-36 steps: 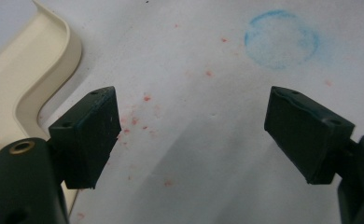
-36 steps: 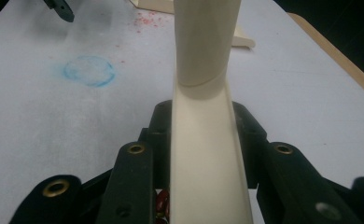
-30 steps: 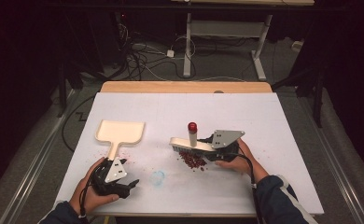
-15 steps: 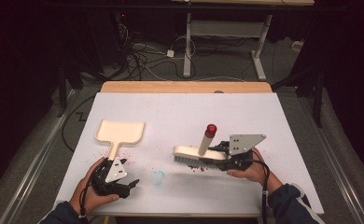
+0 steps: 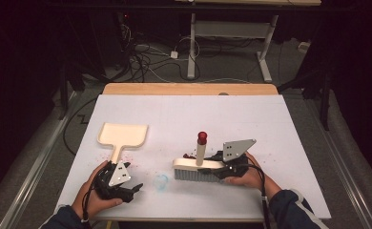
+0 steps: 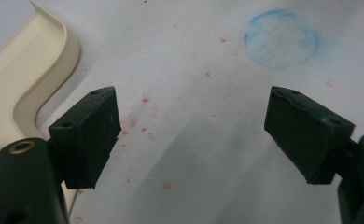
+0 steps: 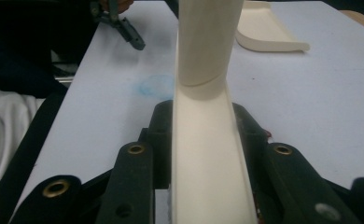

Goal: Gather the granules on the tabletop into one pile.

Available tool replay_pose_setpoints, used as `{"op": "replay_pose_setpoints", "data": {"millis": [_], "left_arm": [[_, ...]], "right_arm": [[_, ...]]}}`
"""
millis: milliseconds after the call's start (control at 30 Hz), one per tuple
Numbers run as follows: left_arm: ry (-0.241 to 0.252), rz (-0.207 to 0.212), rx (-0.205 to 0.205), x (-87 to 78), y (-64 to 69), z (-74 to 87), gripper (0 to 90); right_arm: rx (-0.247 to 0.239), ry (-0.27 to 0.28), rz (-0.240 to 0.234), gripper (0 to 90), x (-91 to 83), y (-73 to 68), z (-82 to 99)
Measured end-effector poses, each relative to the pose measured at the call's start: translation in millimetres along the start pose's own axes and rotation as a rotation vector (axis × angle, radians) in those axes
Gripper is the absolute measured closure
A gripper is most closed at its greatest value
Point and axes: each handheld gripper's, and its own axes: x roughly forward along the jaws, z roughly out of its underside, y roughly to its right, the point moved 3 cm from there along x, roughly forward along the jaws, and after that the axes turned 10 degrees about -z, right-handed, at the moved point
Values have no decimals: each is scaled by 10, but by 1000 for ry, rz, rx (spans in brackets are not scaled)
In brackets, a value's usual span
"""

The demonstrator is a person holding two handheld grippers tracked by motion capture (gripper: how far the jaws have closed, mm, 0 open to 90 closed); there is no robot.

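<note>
White table (image 5: 289, 119), brush (image 5: 193, 165) in right gripper (image 5: 212, 171)

Brush (image 7: 208, 154) handle top cut off by the right gripper view's edge, bristles hidden beneath.

Left fingers (image 6: 306, 135) apart, right fingers (image 7: 164, 140) clamped.

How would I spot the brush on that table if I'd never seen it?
Start at the white table and look to its near right side, where the right gripper clamps a cream brush. It lies bristles-down with an upright handle ending in a red cap, unlike the flat, handle-down cream dustpan to its left.
</note>
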Motion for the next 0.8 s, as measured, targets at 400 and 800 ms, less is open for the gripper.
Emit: {"op": "replay_pose_setpoints", "data": {"millis": [400, 800], "left_arm": [[-1, 0, 2, 0, -4, 1, 176], [11, -8, 13, -35, 19, -11, 176]], "right_arm": [[-2, 33, 78, 680, -5, 80, -162], [248, 72, 627, 680, -267, -55, -130]]}}
